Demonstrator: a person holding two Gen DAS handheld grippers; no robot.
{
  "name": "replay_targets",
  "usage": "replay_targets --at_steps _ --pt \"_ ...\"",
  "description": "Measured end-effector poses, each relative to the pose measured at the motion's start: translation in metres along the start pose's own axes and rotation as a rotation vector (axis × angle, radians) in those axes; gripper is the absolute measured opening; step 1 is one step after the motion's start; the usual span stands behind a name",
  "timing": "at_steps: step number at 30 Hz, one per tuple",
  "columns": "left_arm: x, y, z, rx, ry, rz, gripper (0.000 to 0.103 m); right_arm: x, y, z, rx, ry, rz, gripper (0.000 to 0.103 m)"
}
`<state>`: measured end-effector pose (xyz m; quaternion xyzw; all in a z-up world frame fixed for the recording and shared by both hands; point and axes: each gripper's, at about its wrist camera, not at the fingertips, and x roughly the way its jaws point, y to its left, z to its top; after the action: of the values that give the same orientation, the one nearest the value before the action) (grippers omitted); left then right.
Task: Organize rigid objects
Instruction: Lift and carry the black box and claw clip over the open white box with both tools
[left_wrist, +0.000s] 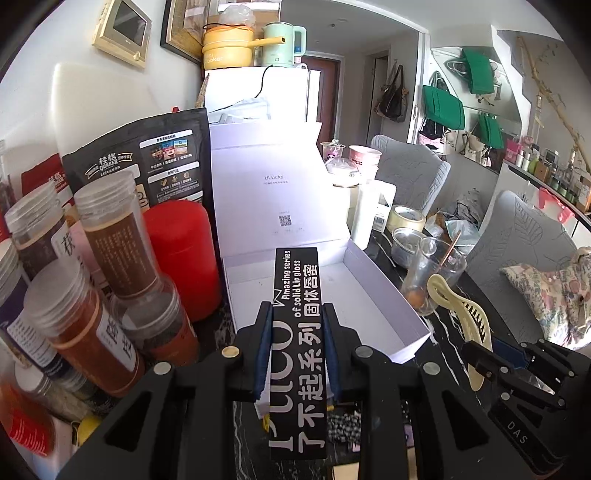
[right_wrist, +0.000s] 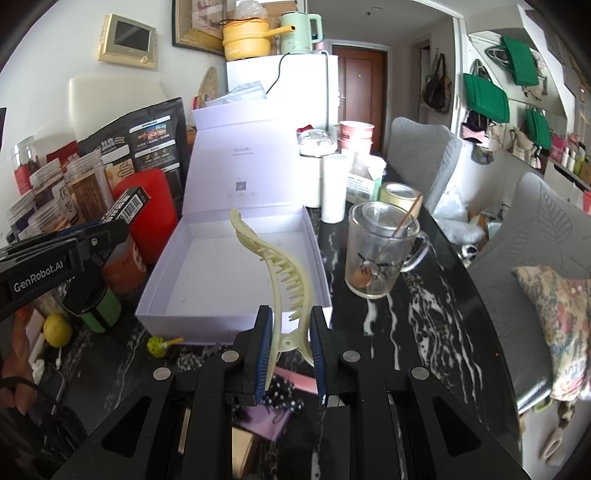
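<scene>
My left gripper (left_wrist: 297, 314) is shut on a long black lip gloss box (left_wrist: 297, 295) with white lettering, held lengthwise over the near end of an open white box (left_wrist: 384, 295). The right gripper (right_wrist: 290, 319) is shut on the base of a cream hair claw clip (right_wrist: 279, 266), whose toothed curve rises above the same white box (right_wrist: 221, 273). In the right wrist view the left gripper (right_wrist: 110, 225) shows at the left with the black box (right_wrist: 129, 203). The right gripper's body (left_wrist: 517, 373) and the clip (left_wrist: 461, 310) show at the right of the left wrist view.
Spice jars (left_wrist: 110, 236), a red canister (left_wrist: 184, 251) and a black oats bag (left_wrist: 147, 158) crowd the left. A glass mug (right_wrist: 380, 251) with a stick, a tape roll (right_wrist: 399, 195) and a white cylinder (right_wrist: 334, 188) stand right of the box. Grey chairs (right_wrist: 424, 155) flank the dark marble table (right_wrist: 424, 325).
</scene>
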<state>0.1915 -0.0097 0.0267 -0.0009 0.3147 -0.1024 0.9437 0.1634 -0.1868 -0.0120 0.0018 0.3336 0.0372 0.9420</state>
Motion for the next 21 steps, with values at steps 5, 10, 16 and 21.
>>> replay_targets --at_steps 5,10,16,21 --pt "0.013 0.002 0.014 0.002 -0.003 0.020 0.025 0.010 0.000 0.016 -0.019 -0.008 -0.005 0.020" --pt "0.023 0.004 0.027 0.007 -0.015 0.023 0.025 0.017 0.000 0.035 -0.039 -0.024 -0.017 0.020" --pt "0.037 0.004 0.042 0.023 -0.036 0.039 0.025 0.030 -0.002 0.053 -0.054 -0.029 -0.017 0.020" --pt "0.051 0.007 0.055 0.023 -0.042 0.045 0.025 0.041 -0.006 0.067 -0.054 -0.035 -0.010 0.020"
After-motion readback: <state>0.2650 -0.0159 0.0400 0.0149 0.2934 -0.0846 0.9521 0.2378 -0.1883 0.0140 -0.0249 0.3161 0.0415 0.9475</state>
